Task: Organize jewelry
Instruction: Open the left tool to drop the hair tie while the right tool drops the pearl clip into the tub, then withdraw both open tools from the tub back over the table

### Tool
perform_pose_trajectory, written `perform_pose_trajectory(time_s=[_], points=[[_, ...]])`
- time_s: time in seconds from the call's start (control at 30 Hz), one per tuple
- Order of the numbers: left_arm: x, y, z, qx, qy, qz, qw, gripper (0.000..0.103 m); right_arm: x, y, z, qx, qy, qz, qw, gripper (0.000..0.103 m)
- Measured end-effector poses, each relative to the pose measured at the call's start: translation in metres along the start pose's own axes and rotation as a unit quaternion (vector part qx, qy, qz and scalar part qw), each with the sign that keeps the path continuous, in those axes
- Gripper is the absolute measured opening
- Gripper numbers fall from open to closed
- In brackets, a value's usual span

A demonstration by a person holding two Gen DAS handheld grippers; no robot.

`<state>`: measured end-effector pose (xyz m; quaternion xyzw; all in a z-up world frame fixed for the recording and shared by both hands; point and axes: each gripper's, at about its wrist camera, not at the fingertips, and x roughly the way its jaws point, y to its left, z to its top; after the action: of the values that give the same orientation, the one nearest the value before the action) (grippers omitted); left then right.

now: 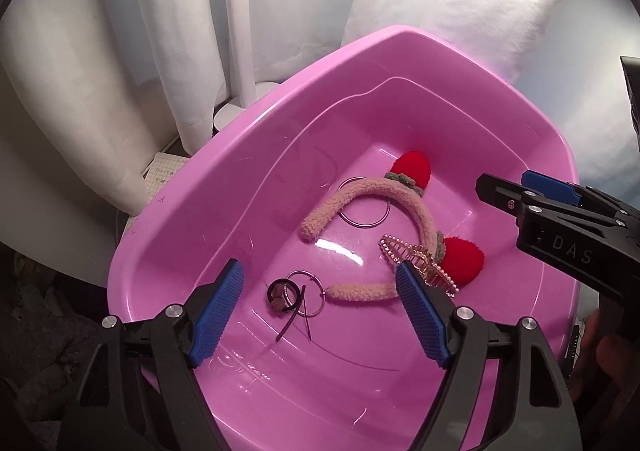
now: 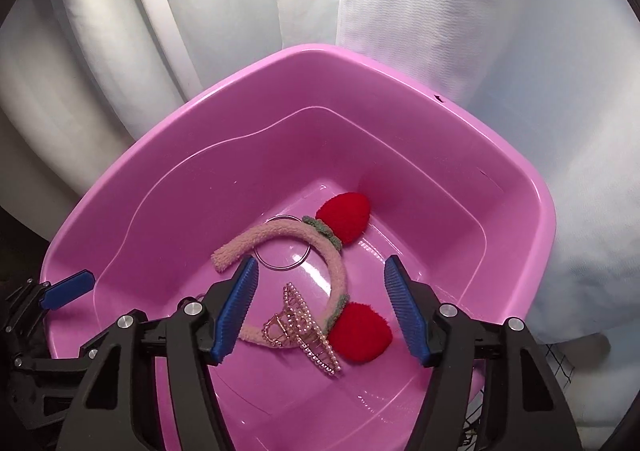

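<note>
Nearest, the left gripper [image 1: 320,315] stands released, its ribbed blue pads spread wide above the basin floor with nothing between them. Just past its tips lie a small dark hair tie [image 1: 281,293], a thin metal hoop [image 1: 305,293] and a dark thin strand. The right gripper [image 2: 320,309] is likewise spread apart; a gold pearl-studded claw clip [image 2: 301,329] lies beneath the gap, untouched. The clip rests against a fuzzy beige headband [image 2: 280,237] bearing two red plush strawberries with green knitted collars. Farther in, a larger smooth metal ring [image 2: 282,243] lies under the band's arch. All sit inside a glossy pink plastic basin [image 2: 516,187], backed by white curtains [image 2: 460,31].
</note>
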<state>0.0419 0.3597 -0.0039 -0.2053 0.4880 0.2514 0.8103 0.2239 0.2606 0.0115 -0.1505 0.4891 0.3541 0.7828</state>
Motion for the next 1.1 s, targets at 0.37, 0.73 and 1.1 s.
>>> perform_pose_trajectory(time_s=[0.37, 0.73, 1.1], points=[[-0.01, 0.003, -0.007, 0.014, -0.007, 0.003, 0.9999, 0.08, -0.009, 0.004, -0.009, 0.005, -0.004, -0.002, 1.0, 0.063], [-0.029, 0.002, -0.013, 0.018, -0.031, 0.006, 0.9993, 0.09, -0.035, 0.0, -0.023, 0.021, -0.025, -0.016, 0.999, 0.072], [-0.047, -0.003, -0.019, 0.029, -0.054, 0.01, 0.998, 0.094, -0.077, -0.011, -0.053, 0.048, -0.054, -0.028, 0.997, 0.075]])
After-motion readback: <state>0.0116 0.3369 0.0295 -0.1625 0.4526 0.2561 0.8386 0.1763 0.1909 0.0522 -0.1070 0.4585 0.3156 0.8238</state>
